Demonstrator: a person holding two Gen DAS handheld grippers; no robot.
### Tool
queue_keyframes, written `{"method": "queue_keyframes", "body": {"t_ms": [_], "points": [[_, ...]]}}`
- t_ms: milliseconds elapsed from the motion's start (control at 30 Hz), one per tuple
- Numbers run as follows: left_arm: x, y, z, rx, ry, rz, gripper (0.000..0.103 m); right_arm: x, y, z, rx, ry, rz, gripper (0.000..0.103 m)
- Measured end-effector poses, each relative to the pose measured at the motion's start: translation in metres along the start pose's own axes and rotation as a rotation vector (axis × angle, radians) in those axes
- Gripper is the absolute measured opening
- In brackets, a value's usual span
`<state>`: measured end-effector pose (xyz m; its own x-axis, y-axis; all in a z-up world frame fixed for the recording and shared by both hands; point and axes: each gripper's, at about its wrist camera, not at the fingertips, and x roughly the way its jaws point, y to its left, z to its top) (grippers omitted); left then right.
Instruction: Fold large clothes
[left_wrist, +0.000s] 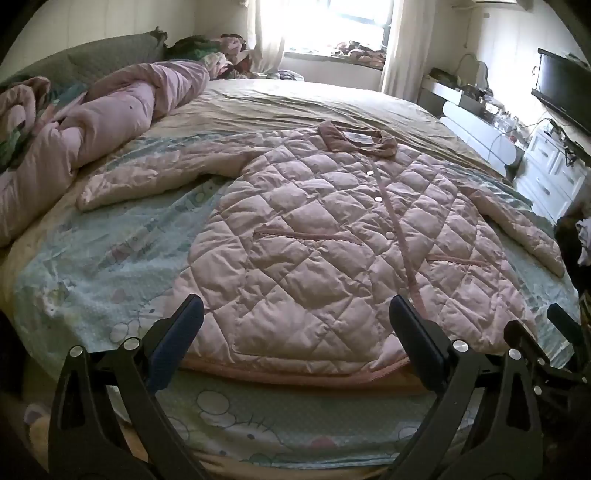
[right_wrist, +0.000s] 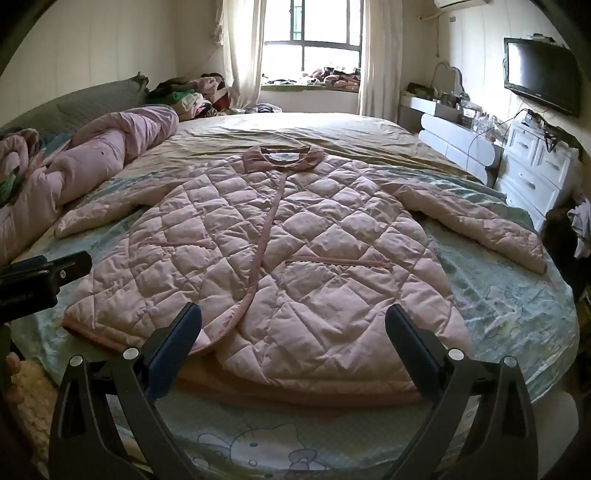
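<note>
The left gripper (left_wrist: 295, 317) has its two fingers spread wide with nothing pinched between them; the dark blue pads (left_wrist: 173, 347) hang just above the near hem of a pink quilted coat (left_wrist: 332, 236), not touching it as far as the left wrist view shows. The right gripper (right_wrist: 293, 325) is likewise spread wide and empty, its fingertips over the hem on the other half of the same coat (right_wrist: 280, 251).

The coat lies flat, front up and closed, on the bed (right_wrist: 509, 295), its collar (right_wrist: 282, 157) at twelve o'clock away from both grippers and its hem at six o'clock. One sleeve (right_wrist: 476, 229) reaches out toward three o'clock in the right wrist view, the other sleeve (right_wrist: 110, 210) toward nine o'clock. Under it is a pale blue sheet (left_wrist: 122, 236) printed with cartoon cats (the figures show best at six o'clock, near the bed's edge).

In the right wrist view a dark part of the left gripper (right_wrist: 44, 273) juts in at nine o'clock, apart from the coat.

Further out, a rolled pink duvet (left_wrist: 110, 110) lies at ten o'clock along the bed's side. A bright window (right_wrist: 314, 40) with curtains stands at twelve o'clock, a white dresser (right_wrist: 535, 177) at three o'clock and a wall television (right_wrist: 539, 81) at two o'clock.
</note>
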<state>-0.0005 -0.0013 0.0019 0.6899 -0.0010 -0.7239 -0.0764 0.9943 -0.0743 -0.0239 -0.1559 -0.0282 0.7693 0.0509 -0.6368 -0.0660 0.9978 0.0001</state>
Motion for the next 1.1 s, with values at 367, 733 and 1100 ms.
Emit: {"method": "queue_keyframes", "body": {"t_ms": [367,733,1100], "points": [[-0.0038,0.0011,0.003,0.0,-0.009,0.003,0.094,-0.0017,0.0,0.0,0.0,-0.001,-0.002,0.099],[-0.0053,0.0013,0.0018,0.001,-0.011,0.003,0.094,-0.0018,0.0014,0.0009,0.001,0.0,-0.005,0.099],[-0.0058,0.0004,0.0009,0.003,-0.013,0.007,0.094,-0.0018,0.0038,0.0016,-0.001,0.001,-0.001,0.099]]}}
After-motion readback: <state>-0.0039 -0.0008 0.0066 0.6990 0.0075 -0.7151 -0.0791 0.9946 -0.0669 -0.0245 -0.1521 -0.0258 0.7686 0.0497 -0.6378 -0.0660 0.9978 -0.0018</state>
